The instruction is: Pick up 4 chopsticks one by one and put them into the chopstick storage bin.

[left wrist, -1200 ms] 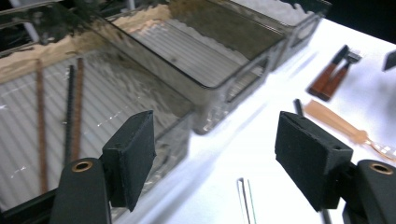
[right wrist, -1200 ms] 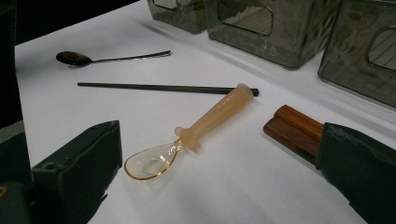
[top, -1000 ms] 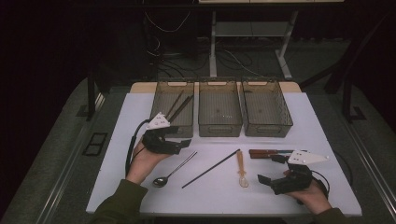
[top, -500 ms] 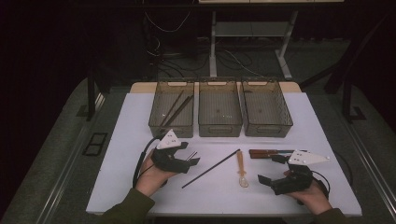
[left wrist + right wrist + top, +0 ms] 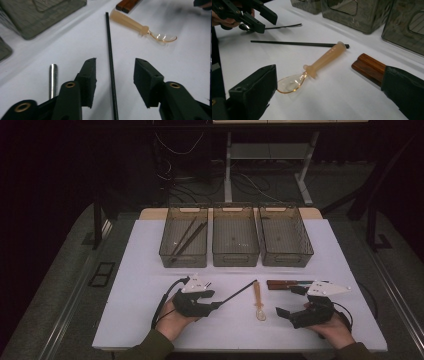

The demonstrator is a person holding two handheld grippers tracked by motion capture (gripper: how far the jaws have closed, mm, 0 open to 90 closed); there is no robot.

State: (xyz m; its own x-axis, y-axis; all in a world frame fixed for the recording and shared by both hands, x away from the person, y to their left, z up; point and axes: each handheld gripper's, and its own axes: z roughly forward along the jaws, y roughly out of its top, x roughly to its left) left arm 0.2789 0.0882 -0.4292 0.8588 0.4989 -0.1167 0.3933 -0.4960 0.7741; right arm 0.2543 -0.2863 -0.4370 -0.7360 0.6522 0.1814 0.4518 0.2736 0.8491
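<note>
A thin black chopstick [image 5: 110, 50] lies on the white table [image 5: 135, 265] and runs between the jaws of my left gripper [image 5: 115, 65]. The jaws have just been closing, but both pads still stand clear of the stick. In the high view my left gripper [image 5: 216, 304] sits low at the chopstick's [image 5: 240, 292] near end. My right gripper [image 5: 290, 301] rests open near the front right. Its jaws frame a peach-handled clear spoon [image 5: 322, 61] without touching it.
Three smoked plastic bins [image 5: 235, 237] stand in a row at the back; the left bin [image 5: 167, 247] holds dark chopsticks. Brown wooden handles [image 5: 277, 284] lie in front of the right gripper. A metal handle [image 5: 53, 80] lies just left of my left jaw.
My left gripper has moved right and down, from above the metal spoon to the chopstick's near end, and its jaws have narrowed around it. The right gripper has stayed put.
</note>
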